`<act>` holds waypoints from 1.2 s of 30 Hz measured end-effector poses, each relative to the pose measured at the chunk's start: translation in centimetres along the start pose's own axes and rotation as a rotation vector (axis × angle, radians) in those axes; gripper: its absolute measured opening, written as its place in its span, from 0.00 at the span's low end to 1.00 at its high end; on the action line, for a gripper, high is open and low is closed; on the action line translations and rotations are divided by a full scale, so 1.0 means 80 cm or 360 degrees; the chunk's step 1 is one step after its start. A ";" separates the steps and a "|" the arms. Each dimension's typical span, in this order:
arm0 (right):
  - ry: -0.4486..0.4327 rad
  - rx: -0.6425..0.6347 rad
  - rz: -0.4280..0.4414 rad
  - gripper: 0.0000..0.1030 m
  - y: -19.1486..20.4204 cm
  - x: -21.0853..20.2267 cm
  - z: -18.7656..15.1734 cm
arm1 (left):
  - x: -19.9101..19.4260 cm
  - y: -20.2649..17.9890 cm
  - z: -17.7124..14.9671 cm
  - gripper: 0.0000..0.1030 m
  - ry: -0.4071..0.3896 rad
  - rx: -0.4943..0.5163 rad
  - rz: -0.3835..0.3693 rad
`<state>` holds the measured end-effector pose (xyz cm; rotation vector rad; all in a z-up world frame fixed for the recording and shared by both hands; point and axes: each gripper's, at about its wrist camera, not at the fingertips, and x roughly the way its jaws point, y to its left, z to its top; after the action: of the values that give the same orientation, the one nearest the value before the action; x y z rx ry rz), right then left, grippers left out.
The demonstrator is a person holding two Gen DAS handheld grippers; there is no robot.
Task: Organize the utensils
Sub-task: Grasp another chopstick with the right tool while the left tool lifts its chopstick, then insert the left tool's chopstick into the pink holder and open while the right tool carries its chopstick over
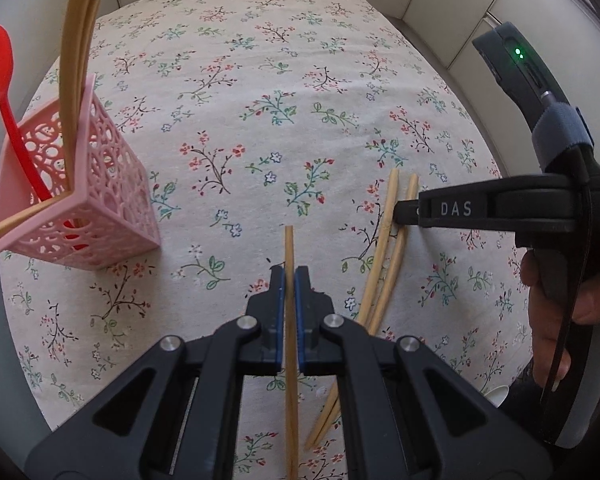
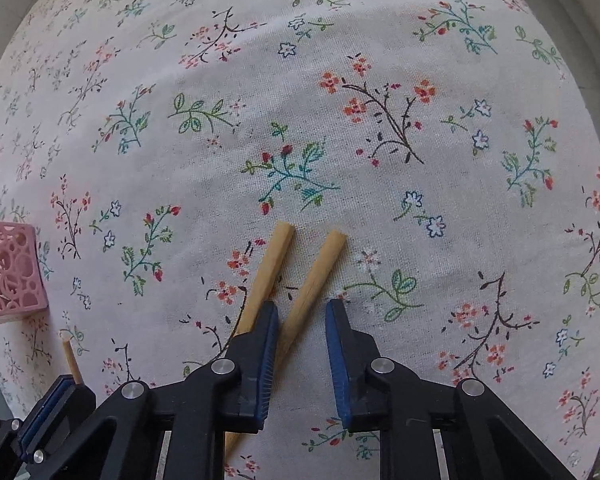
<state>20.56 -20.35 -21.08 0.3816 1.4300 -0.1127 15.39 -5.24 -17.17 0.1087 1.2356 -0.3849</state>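
On the floral tablecloth (image 1: 228, 60), the left gripper (image 1: 290, 280) is clamped on a single wooden chopstick (image 1: 289, 248). The right gripper (image 2: 302, 310), jaws apart, is lowered over two chopsticks (image 2: 320, 264) lying on the cloth. At far left, the pink lattice holder (image 1: 112, 200) contains a red spoon (image 1: 4, 80) and further chopsticks (image 1: 74, 40).
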 end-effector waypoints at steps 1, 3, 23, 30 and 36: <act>-0.0014 0.0010 0.0000 0.15 -0.001 0.000 0.000 | 0.001 -0.001 0.000 0.05 -0.0001 0.0000 0.0006; -0.0037 0.0048 0.0032 0.10 -0.008 -0.001 0.001 | 0.001 0.001 -0.002 0.05 -0.0006 0.0000 0.0023; -0.0419 0.0074 0.0512 0.06 -0.060 -0.120 -0.045 | -0.108 -0.003 -0.016 0.05 -0.0418 0.0096 0.0050; -0.0650 -0.0059 0.0585 0.07 -0.040 -0.183 -0.073 | -0.150 -0.007 -0.022 0.05 -0.0588 0.0132 0.0057; -0.0906 -0.0178 0.0674 0.07 -0.023 -0.235 -0.092 | -0.204 -0.001 -0.032 0.05 -0.0807 0.0134 0.0050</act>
<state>10.33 -22.51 -3.75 0.5043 0.7704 0.1905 8.61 -0.85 -2.74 0.0951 0.7169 -0.4066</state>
